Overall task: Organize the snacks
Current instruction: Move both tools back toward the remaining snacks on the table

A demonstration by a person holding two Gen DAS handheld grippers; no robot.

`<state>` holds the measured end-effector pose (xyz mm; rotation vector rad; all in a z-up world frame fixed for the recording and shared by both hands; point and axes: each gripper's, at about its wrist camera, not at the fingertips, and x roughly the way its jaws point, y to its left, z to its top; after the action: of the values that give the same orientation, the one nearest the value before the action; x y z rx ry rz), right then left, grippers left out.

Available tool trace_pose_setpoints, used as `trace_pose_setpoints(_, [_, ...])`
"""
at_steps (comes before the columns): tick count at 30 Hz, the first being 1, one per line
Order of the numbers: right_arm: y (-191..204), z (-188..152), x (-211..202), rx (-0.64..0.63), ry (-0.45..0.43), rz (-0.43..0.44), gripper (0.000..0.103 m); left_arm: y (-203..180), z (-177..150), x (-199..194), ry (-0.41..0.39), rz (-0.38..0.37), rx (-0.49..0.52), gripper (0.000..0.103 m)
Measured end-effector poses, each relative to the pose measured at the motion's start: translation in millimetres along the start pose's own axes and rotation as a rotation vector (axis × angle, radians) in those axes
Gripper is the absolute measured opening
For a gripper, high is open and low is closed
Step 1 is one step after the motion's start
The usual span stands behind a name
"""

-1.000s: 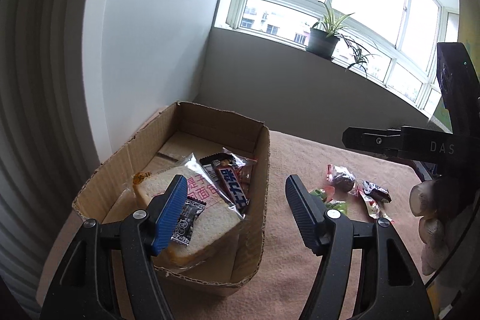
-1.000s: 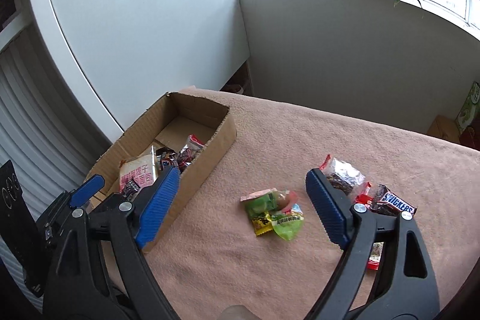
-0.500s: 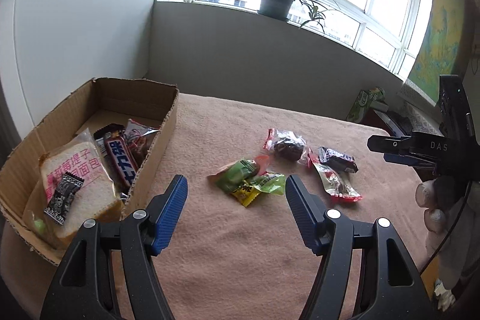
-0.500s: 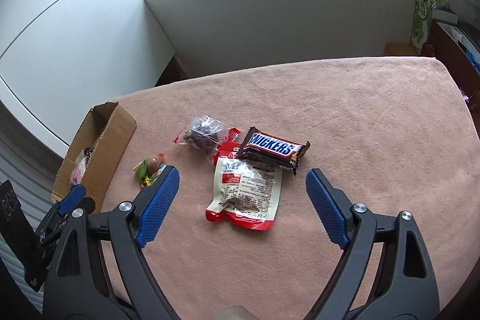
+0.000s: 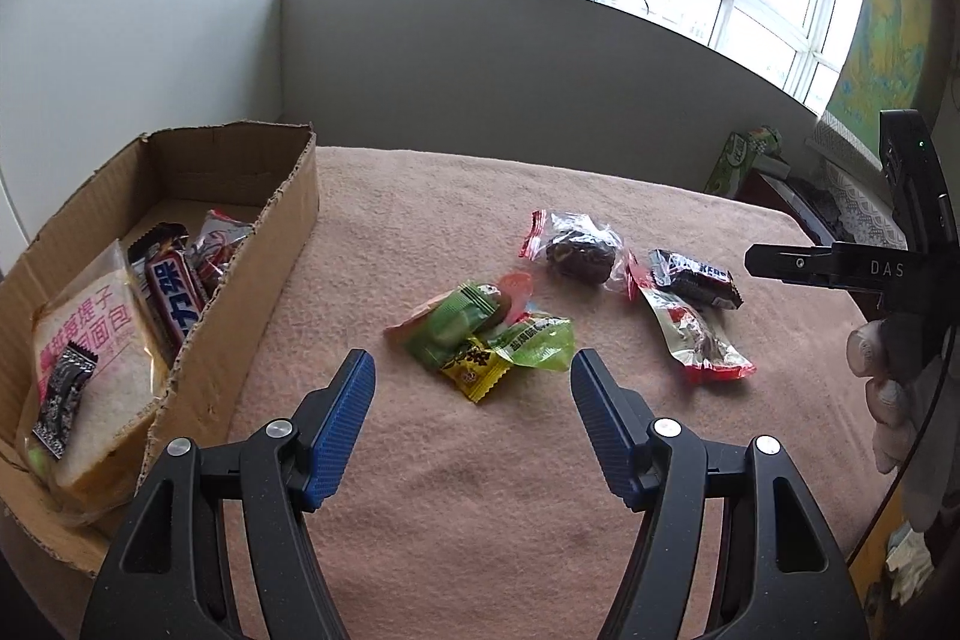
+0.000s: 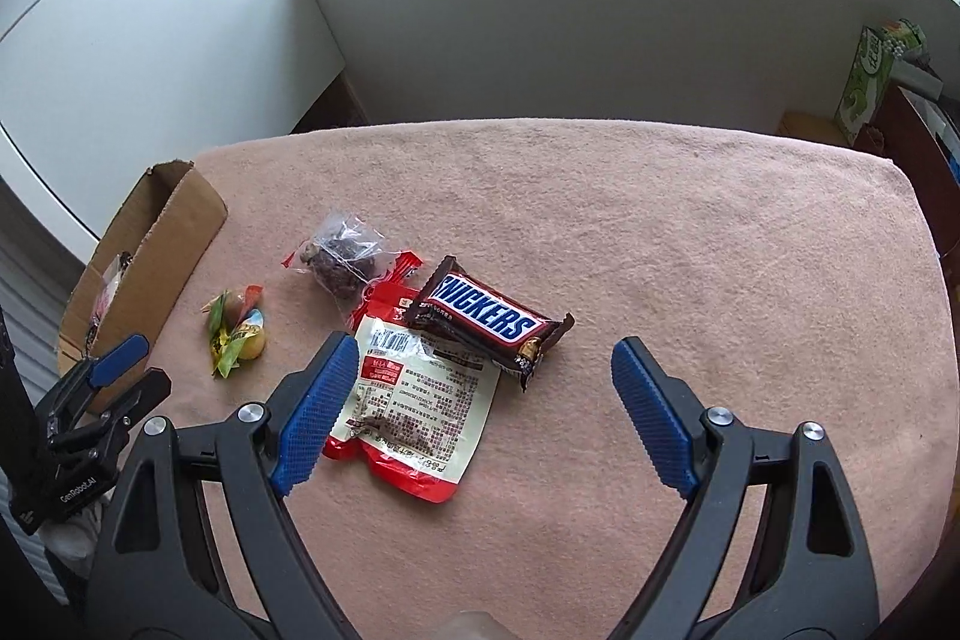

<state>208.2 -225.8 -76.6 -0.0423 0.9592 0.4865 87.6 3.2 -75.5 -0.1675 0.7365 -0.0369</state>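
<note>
Your left gripper (image 5: 473, 415) is spread about halfway to wide with nothing between the pads, hanging over the pink cloth (image 5: 480, 520). Right off its tips at 12 o'clock is the little heap of green and yellow candies (image 5: 480, 334), close but not touched.

Your right gripper (image 6: 485, 407) is spread even wider, also empty. Its left pad (image 6: 312, 412) sits over the edge of the red-and-white pouch (image 6: 414, 400), though I can't tell if it's actually touching. The Snickers bar (image 6: 486, 319) lies across the pouch's top corner at roughly 12 o'clock from that claw, and the clear-wrapped dark cake (image 6: 342, 259) is further out at 11.

Progress-wise, I'd call it maybe halfway. The cardboard box (image 5: 264, 244), out at 9 to 10 o'clock from your left claw, already holds a bagged bread slice (image 5: 90, 376), a small black packet on top of it (image 5: 63, 397), a blue-and-white bar (image 5: 174, 304) and another wrapper behind that.

Still loose on the cloth: the candy heap, the cake, the Snickers and the pouch. Looks like each claw is lined up on its own pile, so you've got a couple of trips left.
</note>
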Motion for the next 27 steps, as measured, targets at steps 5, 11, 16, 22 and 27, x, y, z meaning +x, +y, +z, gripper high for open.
trace_pose_setpoints(5, [8.7,6.1,10.8,-0.106,0.011,-0.028,0.089,-2.3,5.3,7.7,0.010,0.015,0.020,0.068])
trace_pose_setpoints(11, [11.9,10.4,21.2,-0.122,0.014,-0.004,0.089,-7.0,1.3,17.8,0.063,-0.017,0.070,0.055])
trace_pose_setpoints(16, [11.2,12.8,28.5,-0.120,0.017,0.021,0.084,-2.8,2.2,35.1,0.128,-0.038,0.028,0.036])
trace_pose_setpoints(22, [10.9,15.4,36.0,-0.129,0.032,0.032,0.083,-1.6,8.2,49.2,0.172,-0.070,-0.002,0.036])
trace_pose_setpoints(27, [11.1,15.5,40.8,-0.149,0.046,0.034,0.083,-8.9,15.5,58.6,0.177,-0.054,0.009,0.037])
